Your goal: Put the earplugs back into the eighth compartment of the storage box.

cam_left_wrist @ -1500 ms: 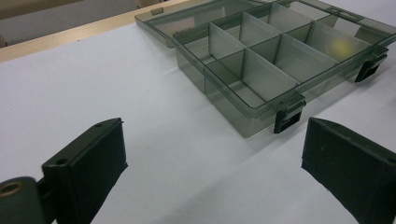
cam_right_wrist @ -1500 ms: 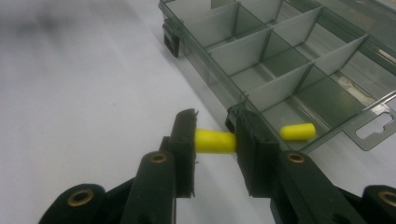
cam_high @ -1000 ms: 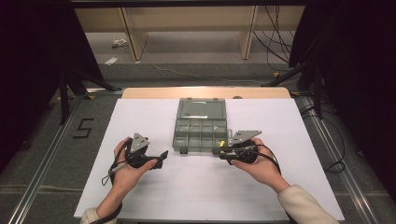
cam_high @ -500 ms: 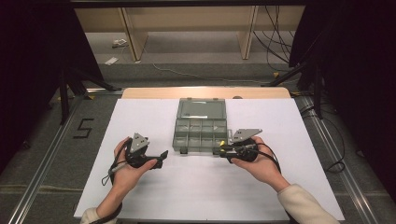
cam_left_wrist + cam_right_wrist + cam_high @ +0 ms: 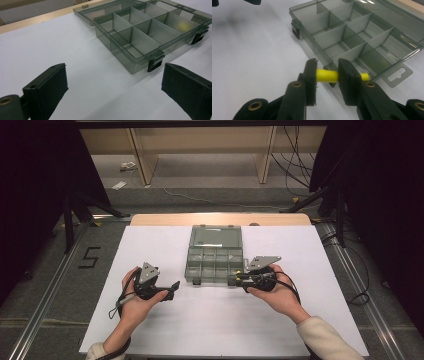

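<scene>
Right gripper view shows the right gripper point(image 5: 327, 76) pinching a yellow peg point(image 5: 326, 76) beside the open box point(image 5: 352, 37); dropping it in is left.

The left gripper point(image 5: 113, 82) is spread wide, holding nothing.

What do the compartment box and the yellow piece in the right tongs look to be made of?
Compartment box: smoky see-through plastic, probably rigid; the table shows through its glossy walls. Yellow piece: opaque, smooth, matte cylinder, likely plastic or rubber; unclear which.

Your left tool point(image 5: 172, 287) rests low by the box's near left corner with jaws wide apart, while your right tool point(image 5: 234, 281) stays clamped at its near right corner.
</scene>
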Motion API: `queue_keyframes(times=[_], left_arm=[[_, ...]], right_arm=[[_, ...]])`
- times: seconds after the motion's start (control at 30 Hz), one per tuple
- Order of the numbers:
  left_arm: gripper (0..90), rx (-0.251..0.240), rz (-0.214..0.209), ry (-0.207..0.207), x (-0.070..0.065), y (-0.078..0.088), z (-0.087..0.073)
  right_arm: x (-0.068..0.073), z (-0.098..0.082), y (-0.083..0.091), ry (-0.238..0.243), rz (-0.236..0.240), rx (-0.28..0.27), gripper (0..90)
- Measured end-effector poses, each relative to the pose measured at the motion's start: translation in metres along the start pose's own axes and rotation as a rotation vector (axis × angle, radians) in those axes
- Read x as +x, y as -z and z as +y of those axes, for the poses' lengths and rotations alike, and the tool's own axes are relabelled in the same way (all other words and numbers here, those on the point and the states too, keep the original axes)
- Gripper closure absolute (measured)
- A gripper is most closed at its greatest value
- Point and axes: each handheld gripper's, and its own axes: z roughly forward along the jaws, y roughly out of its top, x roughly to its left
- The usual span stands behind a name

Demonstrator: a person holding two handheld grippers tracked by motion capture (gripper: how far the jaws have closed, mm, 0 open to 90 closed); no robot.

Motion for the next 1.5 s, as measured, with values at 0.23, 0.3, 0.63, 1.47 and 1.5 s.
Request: queue_keyframes(times=[0.23,0.3,0.63,1.47,1.5], left_arm=[[5.8,0.001,0.000,0.000,0.000,0.000,0.000],[5.8,0.001,-0.001,0.003,0.000,0.000,0.000],[5.8,0.001,0.001,0.000,0.000,0.000,0.000],[5.9,0.000,0.000,0.003,0.000,-0.001,0.000],[5.9,0.001,0.001,0.003,0.000,-0.001,0.000]], right_arm=[[-0.002,0.001,0.000,-0.003,-0.005,-0.002,69.8],[-0.003,0.001,0.000,-0.004,-0.007,-0.007,69.8],[-0.006,0.003,0.000,-0.006,-0.011,-0.010,69.8],[-0.022,0.014,-0.004,-0.032,-0.026,-0.028,69.7],[-0.023,0.014,-0.005,-0.035,-0.025,-0.027,69.7]])
